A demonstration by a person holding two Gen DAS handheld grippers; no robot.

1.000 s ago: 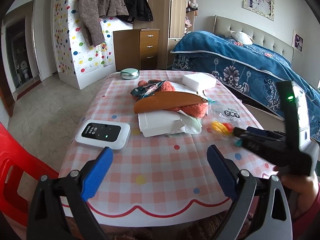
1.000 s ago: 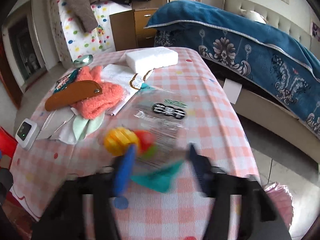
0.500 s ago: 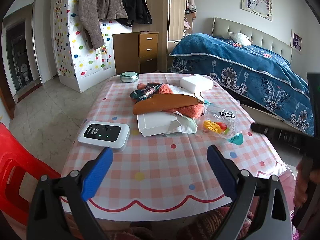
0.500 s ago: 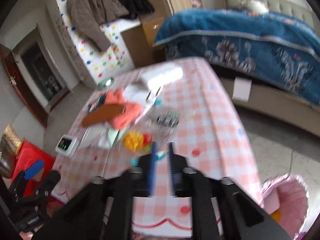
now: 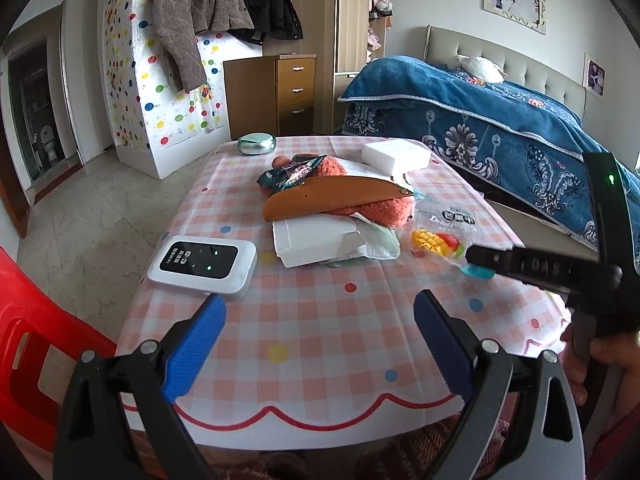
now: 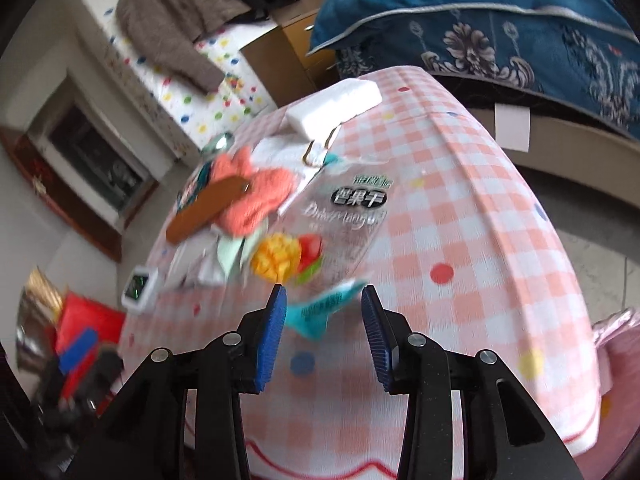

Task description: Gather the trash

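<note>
A clear dried-mango snack wrapper (image 6: 340, 224) with a teal corner (image 6: 320, 312) lies on the checked table; it also shows in the left wrist view (image 5: 444, 232). My right gripper (image 6: 324, 312) is open, its blue pads on either side of the teal corner. It shows from the side in the left wrist view (image 5: 480, 258). A dark snack wrapper (image 5: 288, 174) lies on the orange knit. My left gripper (image 5: 316, 332) is open and empty over the table's near edge.
On the table (image 5: 320, 340) are a white router (image 5: 202, 264), white paper box (image 5: 316, 238), brown leather case (image 5: 336, 196), white foam block (image 5: 396, 154) and a round tin (image 5: 256, 144). A red chair (image 5: 28, 344) stands left, a bed (image 5: 500, 120) right.
My right gripper pulled back from the wrapper and shut, then came forward again and opened around the wrapper's teal corner. The left gripper barely moved.
</note>
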